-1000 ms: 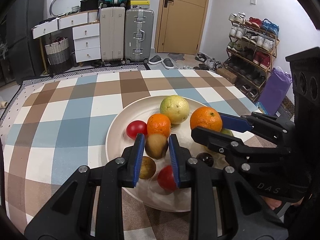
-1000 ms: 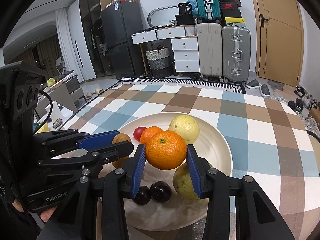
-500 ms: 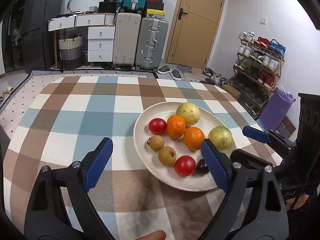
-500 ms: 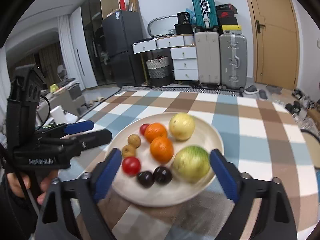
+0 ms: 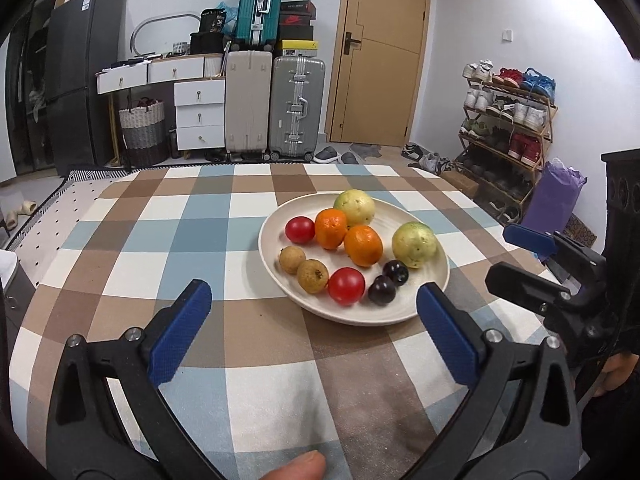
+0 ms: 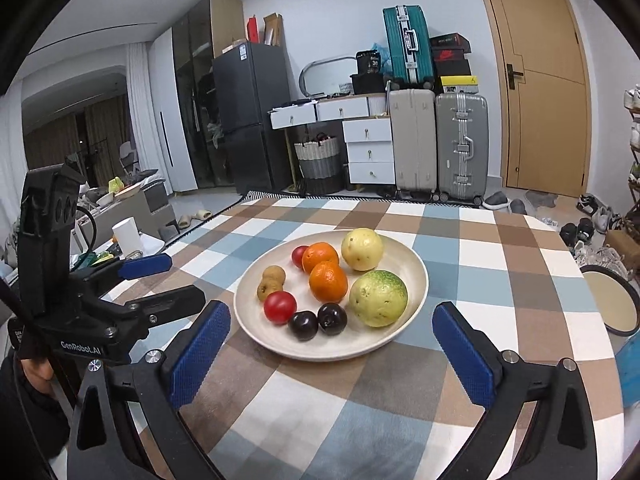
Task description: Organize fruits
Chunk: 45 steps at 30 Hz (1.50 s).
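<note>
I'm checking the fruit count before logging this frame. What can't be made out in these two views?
- Right wrist view: the farther red tomato is partly hidden behind the farther orange tangerine.
- Right wrist view: the round beige disc with a dark rim beyond the table edge cannot be identified.
- Both views: the undersides of the fruits, against the cream round plate.

Left gripper (image 5: 312, 322): jaws have just been opening, now spread wide, nothing between them, blue-padded fingers (image 5: 180, 338) angled downward. A fingertip of the holding hand (image 5: 294, 468) shows at the bottom edge. Right gripper (image 6: 330, 346): jaws likewise just opened, wide apart, empty, pitched downward. Each gripper appears at the edge of the other's view, side by side, gripped from below.
</note>
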Each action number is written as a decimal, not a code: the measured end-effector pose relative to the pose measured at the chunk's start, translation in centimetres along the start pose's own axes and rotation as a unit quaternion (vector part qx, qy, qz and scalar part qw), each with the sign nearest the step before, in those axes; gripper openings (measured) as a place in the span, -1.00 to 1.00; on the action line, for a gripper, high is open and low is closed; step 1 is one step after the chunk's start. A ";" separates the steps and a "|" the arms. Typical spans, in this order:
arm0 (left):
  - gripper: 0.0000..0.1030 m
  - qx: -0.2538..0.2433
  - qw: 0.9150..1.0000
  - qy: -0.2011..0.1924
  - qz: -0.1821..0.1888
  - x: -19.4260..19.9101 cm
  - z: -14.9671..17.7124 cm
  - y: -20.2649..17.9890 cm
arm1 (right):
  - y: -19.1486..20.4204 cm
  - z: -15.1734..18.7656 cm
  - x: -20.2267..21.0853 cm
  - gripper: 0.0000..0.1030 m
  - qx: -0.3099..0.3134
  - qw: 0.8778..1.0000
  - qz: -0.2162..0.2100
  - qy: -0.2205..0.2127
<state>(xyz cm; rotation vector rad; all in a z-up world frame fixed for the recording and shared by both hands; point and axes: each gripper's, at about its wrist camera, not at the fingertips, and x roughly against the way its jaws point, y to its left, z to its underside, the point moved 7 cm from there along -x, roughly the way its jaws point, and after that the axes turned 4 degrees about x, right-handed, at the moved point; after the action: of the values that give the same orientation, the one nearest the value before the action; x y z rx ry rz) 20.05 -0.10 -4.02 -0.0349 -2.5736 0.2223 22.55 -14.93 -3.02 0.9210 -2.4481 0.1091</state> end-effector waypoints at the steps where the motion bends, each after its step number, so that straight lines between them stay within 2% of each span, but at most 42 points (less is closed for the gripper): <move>1: 0.99 0.000 1.000 -0.003 -0.001 0.2 0.1 -0.1 | 0.1 0.0 0.3 1.00 0.001 1.000 0.000 -0.003; 15: 0.99 0.002 0.999 -0.036 -0.014 1.1 -0.1 -0.1 | 1.3 0.0 0.8 1.00 0.031 0.999 -0.002 -0.016; 45: 0.99 0.004 0.999 -0.032 -0.013 0.9 -0.2 0.0 | 1.2 0.0 0.7 1.00 0.026 1.000 -0.003 -0.012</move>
<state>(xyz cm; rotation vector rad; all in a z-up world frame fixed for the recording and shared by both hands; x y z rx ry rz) 19.41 -0.03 -3.41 0.0086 -2.6357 0.2272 21.32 -14.41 -2.59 0.9563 -2.4750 0.1608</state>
